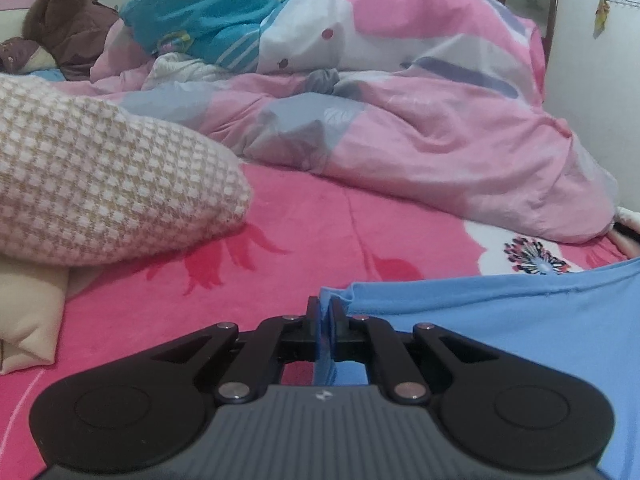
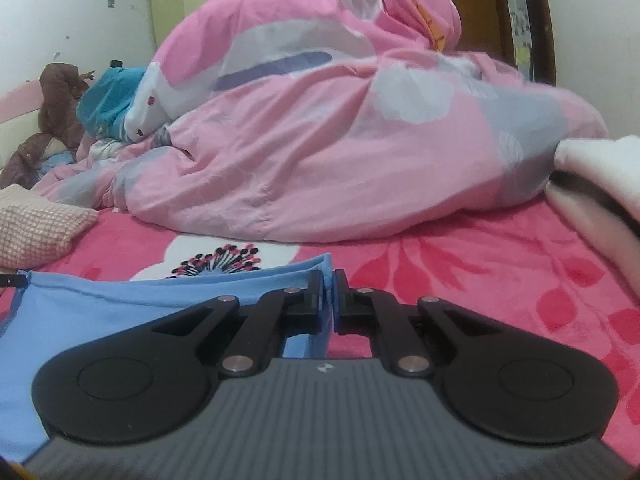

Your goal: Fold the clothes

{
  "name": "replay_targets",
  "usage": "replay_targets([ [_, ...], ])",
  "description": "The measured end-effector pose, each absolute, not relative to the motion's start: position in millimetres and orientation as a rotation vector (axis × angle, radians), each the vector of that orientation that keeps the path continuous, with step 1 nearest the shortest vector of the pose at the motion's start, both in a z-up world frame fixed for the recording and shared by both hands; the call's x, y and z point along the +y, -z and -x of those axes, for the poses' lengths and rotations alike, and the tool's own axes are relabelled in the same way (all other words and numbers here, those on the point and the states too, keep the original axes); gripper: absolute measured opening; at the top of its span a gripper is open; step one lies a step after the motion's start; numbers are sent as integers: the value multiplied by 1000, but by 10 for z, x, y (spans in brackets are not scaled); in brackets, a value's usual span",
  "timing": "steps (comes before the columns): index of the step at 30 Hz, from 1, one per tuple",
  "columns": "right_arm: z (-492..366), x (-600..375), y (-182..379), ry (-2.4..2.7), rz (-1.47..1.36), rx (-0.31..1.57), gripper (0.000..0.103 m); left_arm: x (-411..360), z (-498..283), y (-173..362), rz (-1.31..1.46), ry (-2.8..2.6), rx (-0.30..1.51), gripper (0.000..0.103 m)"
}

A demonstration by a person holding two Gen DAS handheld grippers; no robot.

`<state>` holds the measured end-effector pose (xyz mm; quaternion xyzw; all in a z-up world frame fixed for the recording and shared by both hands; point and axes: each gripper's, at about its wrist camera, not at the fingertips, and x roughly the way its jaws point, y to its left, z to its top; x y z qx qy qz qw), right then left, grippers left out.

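Note:
A light blue garment (image 1: 520,320) is stretched above the pink flowered bedspread (image 1: 312,224). My left gripper (image 1: 326,308) is shut on its left corner, with blue cloth pinched between the black fingers. In the right wrist view the same blue garment (image 2: 120,304) runs off to the left. My right gripper (image 2: 329,280) is shut on its right corner. The hemmed edge sags slightly between the two grips. The lower part of the garment is hidden behind the gripper bodies.
A heaped pink and grey duvet (image 1: 400,112) fills the back of the bed. A checked beige pillow (image 1: 100,184) lies at the left. A teal towel (image 1: 200,12) and a brown plush toy (image 1: 68,16) sit at the far left. White folded fabric (image 2: 600,184) lies at the right.

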<state>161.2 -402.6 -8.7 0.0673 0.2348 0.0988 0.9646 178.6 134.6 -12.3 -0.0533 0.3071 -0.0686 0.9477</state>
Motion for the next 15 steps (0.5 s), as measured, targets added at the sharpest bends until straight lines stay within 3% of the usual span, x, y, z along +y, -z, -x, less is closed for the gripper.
replay_targets([
  [15, -1976, -3953, 338, -206, -146, 530, 3, 1418, -1836, 285, 128, 123, 654, 5],
])
